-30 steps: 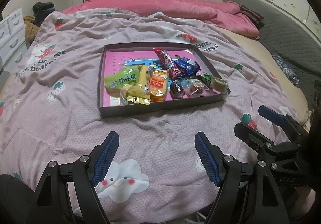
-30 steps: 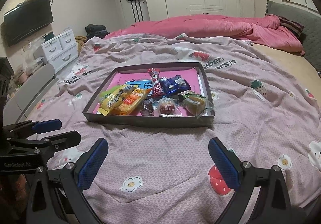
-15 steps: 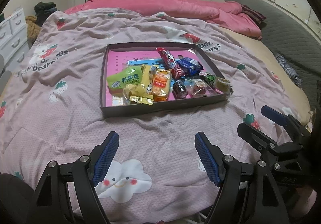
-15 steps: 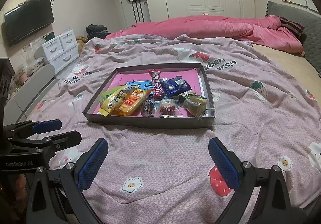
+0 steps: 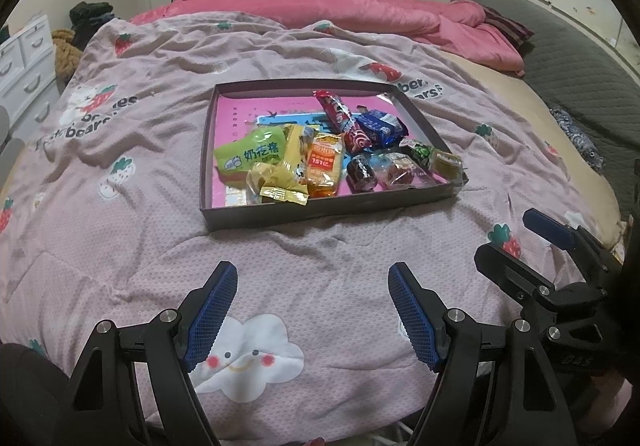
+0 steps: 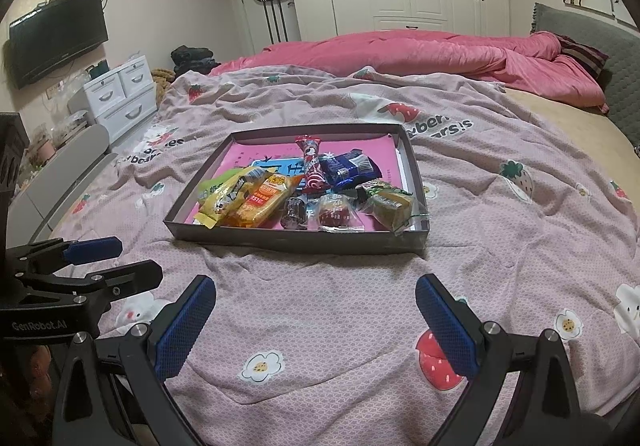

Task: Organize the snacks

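A shallow dark box point(image 5: 280, 212) with a pink floor lies on the bed and holds several wrapped snacks: a green packet point(image 5: 250, 156), yellow packets point(image 5: 294, 162), an orange packet point(image 5: 325, 166), a red stick pack point(image 5: 340, 116) and a blue packet point(image 5: 378, 126). The box also shows in the right wrist view point(image 6: 304, 242). My left gripper point(image 5: 312, 312) is open and empty, short of the box's near wall. My right gripper point(image 6: 316, 320) is open and empty, also short of the box; it shows in the left wrist view point(image 5: 524, 238).
The box sits on a pink printed quilt point(image 5: 120, 206). A rumpled red-pink duvet point(image 6: 420, 54) lies at the far end. A grey headboard point(image 5: 580, 58) runs along the right. White drawers point(image 6: 120, 94) and a chair point(image 6: 60, 182) stand left of the bed.
Both grippers have stayed open and nearly still. The left wrist view has shifted slightly, so the box sits a little further right and lower in it.
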Action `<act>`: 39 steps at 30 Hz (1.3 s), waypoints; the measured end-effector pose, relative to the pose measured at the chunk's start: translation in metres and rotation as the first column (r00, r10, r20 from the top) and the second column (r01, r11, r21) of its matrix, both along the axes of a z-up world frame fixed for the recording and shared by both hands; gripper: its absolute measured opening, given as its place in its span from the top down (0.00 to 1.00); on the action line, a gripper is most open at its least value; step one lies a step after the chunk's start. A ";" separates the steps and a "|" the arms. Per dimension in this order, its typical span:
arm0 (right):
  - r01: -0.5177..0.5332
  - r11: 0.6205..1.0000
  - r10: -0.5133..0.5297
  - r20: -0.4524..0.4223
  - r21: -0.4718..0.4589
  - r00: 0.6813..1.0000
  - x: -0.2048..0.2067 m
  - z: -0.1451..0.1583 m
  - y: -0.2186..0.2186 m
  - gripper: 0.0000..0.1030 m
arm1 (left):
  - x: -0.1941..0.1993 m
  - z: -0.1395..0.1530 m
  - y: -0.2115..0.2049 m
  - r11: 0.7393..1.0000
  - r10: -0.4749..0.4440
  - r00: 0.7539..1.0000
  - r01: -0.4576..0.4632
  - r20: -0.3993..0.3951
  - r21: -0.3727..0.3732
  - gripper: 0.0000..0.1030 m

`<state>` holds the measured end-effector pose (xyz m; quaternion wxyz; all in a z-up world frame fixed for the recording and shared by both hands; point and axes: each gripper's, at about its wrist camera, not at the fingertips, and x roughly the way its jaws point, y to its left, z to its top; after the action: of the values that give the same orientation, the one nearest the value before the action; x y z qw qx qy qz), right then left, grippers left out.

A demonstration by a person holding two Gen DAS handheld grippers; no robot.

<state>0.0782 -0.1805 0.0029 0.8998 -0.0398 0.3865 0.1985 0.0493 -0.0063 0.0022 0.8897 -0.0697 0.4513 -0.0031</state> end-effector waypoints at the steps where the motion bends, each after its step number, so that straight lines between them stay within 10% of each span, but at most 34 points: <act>1: 0.000 1.000 0.000 -0.001 -0.001 1.000 0.000 0.000 0.000 0.02 | 0.000 0.000 0.000 1.000 0.000 1.000 0.000 -0.001 0.000 0.23; 39: 0.003 1.000 -0.003 -0.005 -0.008 1.000 0.005 -0.002 -0.002 0.02 | 0.006 -0.007 0.002 1.000 0.011 1.000 -0.011 -0.013 0.014 0.23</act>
<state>0.0831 -0.1826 0.0009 0.8990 -0.0424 0.3896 0.1954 0.0551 -0.0046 -0.0045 0.8871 -0.0658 0.4568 0.0054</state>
